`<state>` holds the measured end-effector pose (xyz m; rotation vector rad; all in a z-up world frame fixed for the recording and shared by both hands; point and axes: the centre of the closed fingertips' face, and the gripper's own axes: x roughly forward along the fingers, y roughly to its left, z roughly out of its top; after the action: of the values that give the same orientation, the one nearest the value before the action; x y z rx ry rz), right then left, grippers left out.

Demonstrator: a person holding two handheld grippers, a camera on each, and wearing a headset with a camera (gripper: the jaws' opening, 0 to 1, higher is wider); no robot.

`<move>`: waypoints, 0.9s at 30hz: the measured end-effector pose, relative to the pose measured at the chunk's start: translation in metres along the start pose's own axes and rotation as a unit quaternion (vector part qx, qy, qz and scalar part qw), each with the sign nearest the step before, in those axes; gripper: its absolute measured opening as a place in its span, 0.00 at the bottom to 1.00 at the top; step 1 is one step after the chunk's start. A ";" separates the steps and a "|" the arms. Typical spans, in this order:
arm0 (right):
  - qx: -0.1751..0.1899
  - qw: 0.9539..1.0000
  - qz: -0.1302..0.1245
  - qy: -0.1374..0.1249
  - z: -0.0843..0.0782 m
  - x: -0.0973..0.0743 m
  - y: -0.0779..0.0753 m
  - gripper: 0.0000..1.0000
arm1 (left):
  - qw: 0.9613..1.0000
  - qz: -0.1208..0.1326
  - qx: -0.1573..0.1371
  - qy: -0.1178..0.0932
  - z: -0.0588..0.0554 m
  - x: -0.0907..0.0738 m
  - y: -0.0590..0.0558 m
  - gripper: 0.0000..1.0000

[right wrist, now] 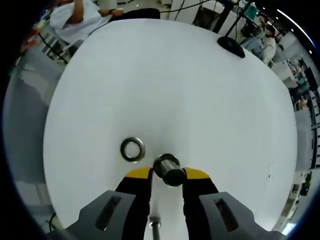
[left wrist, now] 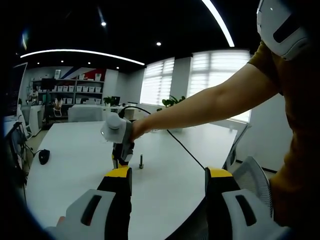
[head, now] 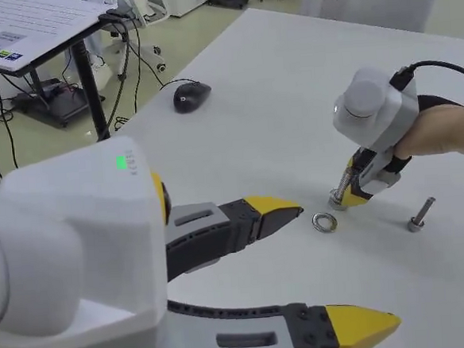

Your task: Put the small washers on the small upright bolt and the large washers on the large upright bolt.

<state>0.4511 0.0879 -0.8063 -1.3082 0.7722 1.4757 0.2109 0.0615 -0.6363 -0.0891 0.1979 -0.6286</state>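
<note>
The right gripper (head: 351,196) stands over the large bolt (head: 343,184) on the white worktop (head: 289,82). Its own view looks straight down the jaws: the bolt's top sits between the two yellow tips with no gap showing on either side, so the gripper is closed around the bolt. The head view gives that same grip from the side, which the gripper view cannot, and there the bolt leans a little with one yellow tip low by its foot. One washer (head: 324,222) lies flat on the worktop just beside the bolt, not touching it (in the right gripper view it sits just left of the left tip). The small bolt (head: 420,214) stands apart on the far side of the right gripper from the washer. The left gripper (head: 346,265) is held near the person, off the worktop, with its jaws spread wide and nothing between them. Its view looks level across the worktop and shows the person's arm (left wrist: 200,107) reaching out to the right gripper, with the small bolt just beside it. A dark mouse (head: 191,96) lies well away from the bolts.
</note>
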 end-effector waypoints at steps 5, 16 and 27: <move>0.006 1.000 -0.007 -0.001 -0.007 -0.006 0.002 0.24 | 1.000 0.002 0.000 -0.003 0.001 -0.001 0.000 0.58; 0.025 1.000 -0.002 -0.014 -0.013 -0.019 0.026 0.23 | 1.000 -0.001 0.003 -0.002 0.001 -0.002 -0.005 0.58; -0.006 0.999 0.027 -0.036 0.019 -0.010 0.060 0.23 | 1.000 -0.002 0.004 -0.001 0.001 -0.002 -0.009 0.58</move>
<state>0.3882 0.0834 -0.8010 -1.2460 0.7577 1.5643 0.2045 0.0558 -0.6337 -0.0832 0.1928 -0.6326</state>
